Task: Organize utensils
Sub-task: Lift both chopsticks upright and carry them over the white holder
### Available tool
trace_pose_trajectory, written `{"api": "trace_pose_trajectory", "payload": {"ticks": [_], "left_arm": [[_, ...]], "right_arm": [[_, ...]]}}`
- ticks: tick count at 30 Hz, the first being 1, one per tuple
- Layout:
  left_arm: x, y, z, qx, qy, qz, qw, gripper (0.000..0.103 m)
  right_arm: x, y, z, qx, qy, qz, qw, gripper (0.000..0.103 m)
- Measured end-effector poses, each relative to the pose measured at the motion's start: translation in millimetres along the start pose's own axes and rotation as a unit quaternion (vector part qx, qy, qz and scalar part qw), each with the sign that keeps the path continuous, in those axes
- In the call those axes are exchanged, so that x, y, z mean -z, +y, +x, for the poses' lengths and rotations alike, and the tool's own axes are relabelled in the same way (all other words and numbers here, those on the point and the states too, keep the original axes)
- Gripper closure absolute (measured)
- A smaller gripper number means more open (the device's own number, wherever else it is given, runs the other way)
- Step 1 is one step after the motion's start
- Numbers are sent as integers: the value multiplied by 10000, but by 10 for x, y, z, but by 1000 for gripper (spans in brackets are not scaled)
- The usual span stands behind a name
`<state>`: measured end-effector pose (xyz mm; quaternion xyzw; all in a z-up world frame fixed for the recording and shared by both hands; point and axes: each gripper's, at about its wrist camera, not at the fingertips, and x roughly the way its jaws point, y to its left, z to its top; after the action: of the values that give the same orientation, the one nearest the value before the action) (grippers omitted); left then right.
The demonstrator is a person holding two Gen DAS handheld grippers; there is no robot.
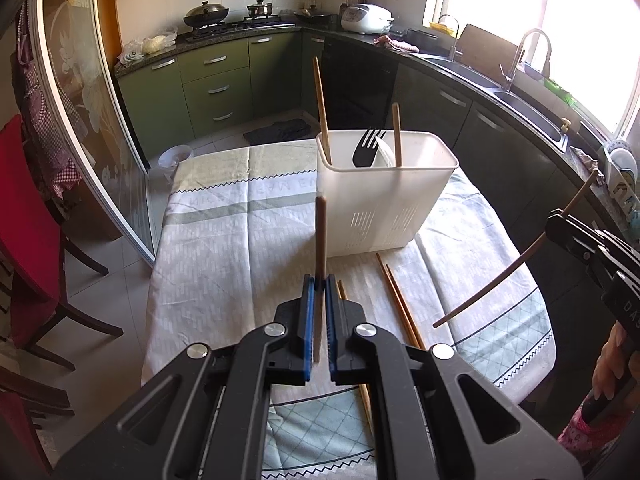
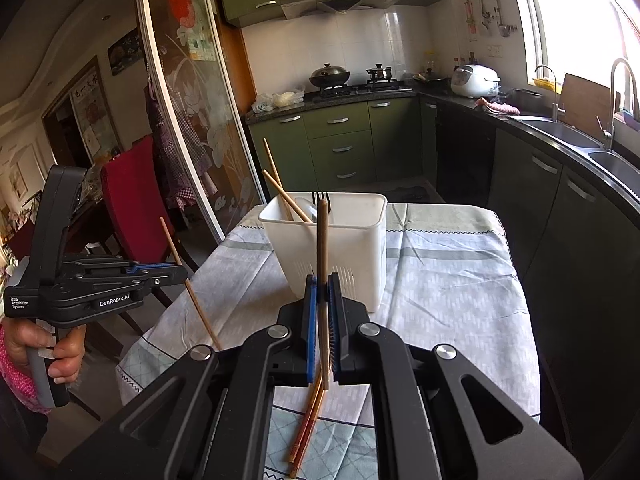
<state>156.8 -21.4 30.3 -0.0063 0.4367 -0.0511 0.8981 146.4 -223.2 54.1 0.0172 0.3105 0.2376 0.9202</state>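
A white utensil holder (image 1: 384, 196) stands on the cloth-covered table (image 1: 224, 240); it also shows in the right wrist view (image 2: 332, 248). It holds two chopsticks (image 1: 322, 112), a black fork (image 1: 366, 146) and a white spoon. My left gripper (image 1: 319, 284) is shut on one chopstick (image 1: 321, 236), held upright above the table in front of the holder. My right gripper (image 2: 323, 284) is shut on another chopstick (image 2: 322, 248), also upright near the holder. Loose chopsticks (image 1: 400, 304) lie on the cloth; they also show in the right wrist view (image 2: 306, 428).
A red chair (image 1: 28, 240) stands left of the table. Green cabinets, a stove with pots (image 1: 206, 14), a rice cooker (image 1: 366, 18) and a sink (image 1: 528, 108) line the counter behind. A glass sliding door (image 1: 88, 92) is at the left.
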Motion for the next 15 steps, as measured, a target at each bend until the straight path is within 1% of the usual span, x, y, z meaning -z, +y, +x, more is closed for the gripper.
{"api": "trace_pose_trajectory", "payload": {"ticks": [3, 8, 15], "left_arm": [[-125, -19, -131, 32, -167, 13, 9999, 98], [-387, -118, -421, 38, -603, 117, 9981, 98], [-722, -288, -771, 89, -1036, 286, 9942, 98]], "right_arm": [[-131, 35, -111, 18, -160, -86, 9998, 97], [-412, 65, -325, 9, -486, -185, 9986, 97], [-914, 94, -589, -55, -928, -278, 9953, 97]]}}
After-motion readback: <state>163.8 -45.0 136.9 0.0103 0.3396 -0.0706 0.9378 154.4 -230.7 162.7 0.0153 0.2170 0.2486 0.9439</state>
